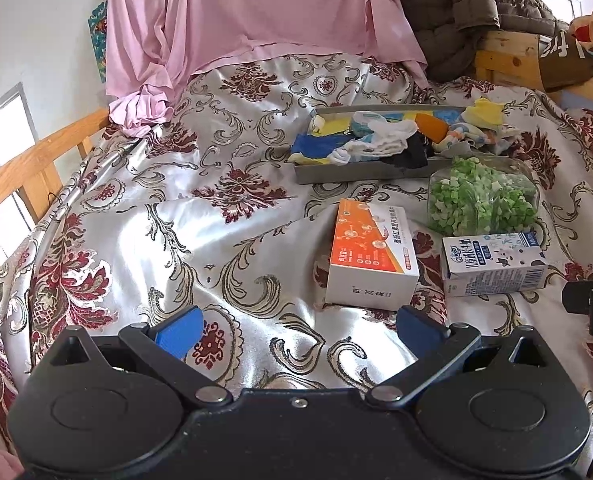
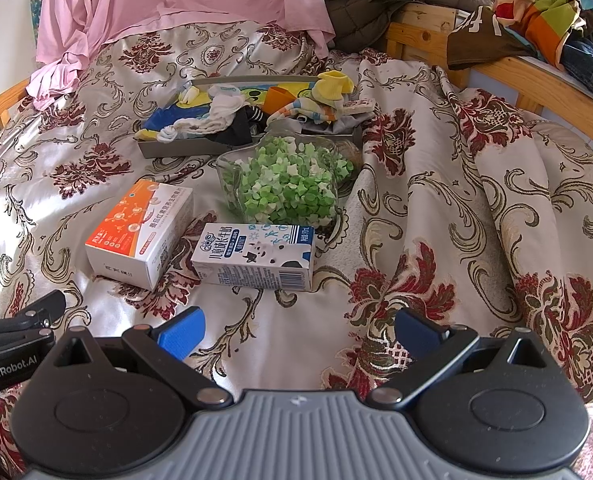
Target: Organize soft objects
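socks [image 2: 232,116] heaped loose in grey tray [image 2: 168,148], 12 o'clock of jar of green stars [image 2: 284,184] | cartons nearer | left gripper [image 1: 296,328] and right gripper [image 2: 298,330] wide apart, holding nothing, well back | stage: could be sorted or awaiting sorting; unclear

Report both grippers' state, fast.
Left gripper: open, holding nothing, above the bedspread.
Right gripper: open, holding nothing.
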`<act>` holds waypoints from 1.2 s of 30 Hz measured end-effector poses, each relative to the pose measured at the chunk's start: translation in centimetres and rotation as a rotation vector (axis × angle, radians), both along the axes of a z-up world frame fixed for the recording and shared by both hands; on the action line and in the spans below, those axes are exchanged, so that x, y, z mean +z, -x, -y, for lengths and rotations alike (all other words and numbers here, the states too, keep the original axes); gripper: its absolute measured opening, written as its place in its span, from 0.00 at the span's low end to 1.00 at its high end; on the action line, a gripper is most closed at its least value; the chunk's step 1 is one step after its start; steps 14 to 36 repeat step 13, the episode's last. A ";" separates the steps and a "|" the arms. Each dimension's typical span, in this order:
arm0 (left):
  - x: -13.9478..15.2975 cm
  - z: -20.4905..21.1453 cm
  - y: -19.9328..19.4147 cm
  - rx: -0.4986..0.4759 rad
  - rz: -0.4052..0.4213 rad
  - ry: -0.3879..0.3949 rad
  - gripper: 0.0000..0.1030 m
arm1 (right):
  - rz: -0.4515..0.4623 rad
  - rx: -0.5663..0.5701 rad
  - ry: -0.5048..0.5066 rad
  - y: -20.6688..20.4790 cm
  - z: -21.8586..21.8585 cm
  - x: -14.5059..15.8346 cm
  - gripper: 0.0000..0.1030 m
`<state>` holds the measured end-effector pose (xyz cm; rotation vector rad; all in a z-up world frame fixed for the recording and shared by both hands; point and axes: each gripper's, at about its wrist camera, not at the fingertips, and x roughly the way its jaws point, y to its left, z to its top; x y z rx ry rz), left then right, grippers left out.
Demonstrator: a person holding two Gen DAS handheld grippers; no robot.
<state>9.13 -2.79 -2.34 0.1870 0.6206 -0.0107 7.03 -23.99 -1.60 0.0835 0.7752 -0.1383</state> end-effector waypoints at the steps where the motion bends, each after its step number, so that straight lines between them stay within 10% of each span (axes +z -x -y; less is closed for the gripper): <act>1: 0.0 0.0 0.0 -0.001 -0.001 0.001 0.99 | 0.000 0.000 0.000 0.0 0.0 0.0 1.00; 36: 0.0 -0.1 0.1 0.004 -0.005 0.025 0.99 | -0.001 0.000 -0.001 0.1 -0.1 0.0 1.00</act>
